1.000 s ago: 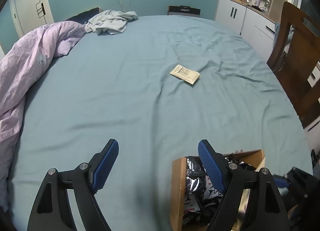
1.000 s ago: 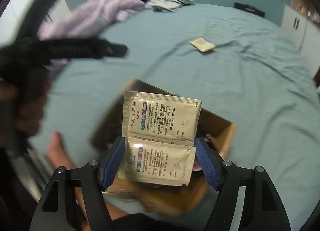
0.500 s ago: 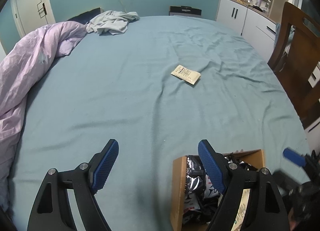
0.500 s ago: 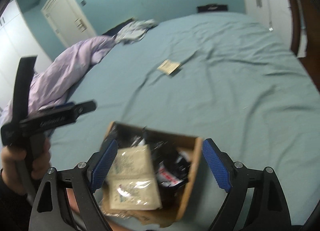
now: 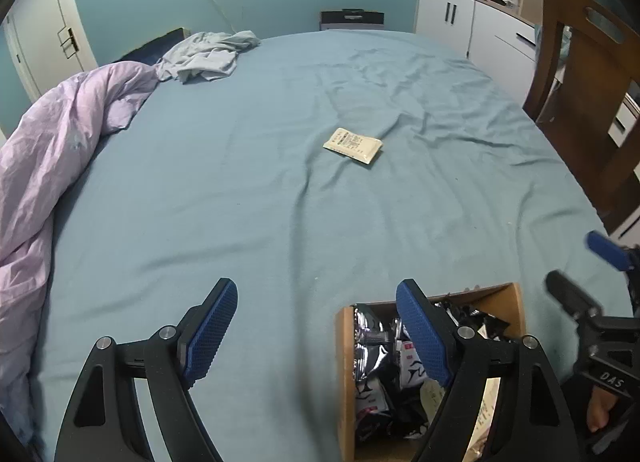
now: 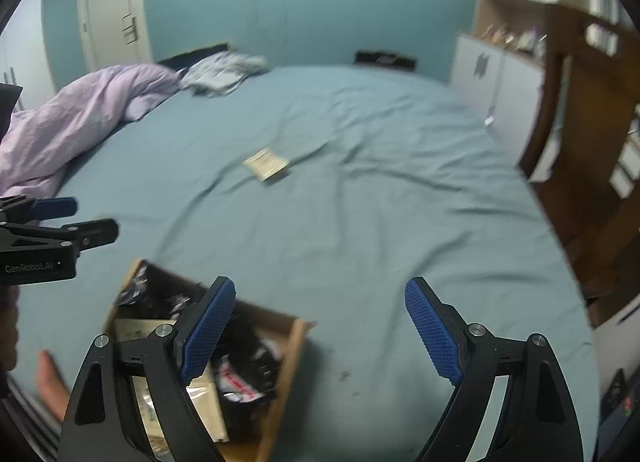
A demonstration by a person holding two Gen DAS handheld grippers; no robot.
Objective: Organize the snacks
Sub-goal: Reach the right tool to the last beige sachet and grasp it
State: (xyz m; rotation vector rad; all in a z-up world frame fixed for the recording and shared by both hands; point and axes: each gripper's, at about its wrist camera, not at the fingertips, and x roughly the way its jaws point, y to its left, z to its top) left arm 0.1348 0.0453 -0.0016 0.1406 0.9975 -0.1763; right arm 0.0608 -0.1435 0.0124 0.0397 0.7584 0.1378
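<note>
A beige snack packet (image 5: 353, 146) is left mid-bed, unobstructed; left gripper (image 5: 316, 328) and right gripper (image 6: 320, 332) are held spread above the box (image 5: 345, 362).

The words "GenRobot.AI" can be read in white on the black body of the left tongs (image 6: 60, 217), seen at the left edge of the right wrist view. The letters "DAS" are printed in white on the black body of the right tongs (image 5: 584, 270), seen at the right edge of the left wrist view. Dark print is seen on the pale packet (image 5: 353, 141) lying on the bed (image 5: 240, 189), but it is too small to be read. Red marks are seen on the black packets (image 5: 384, 358) in the box (image 5: 345, 374), but they cannot be read either.
</note>
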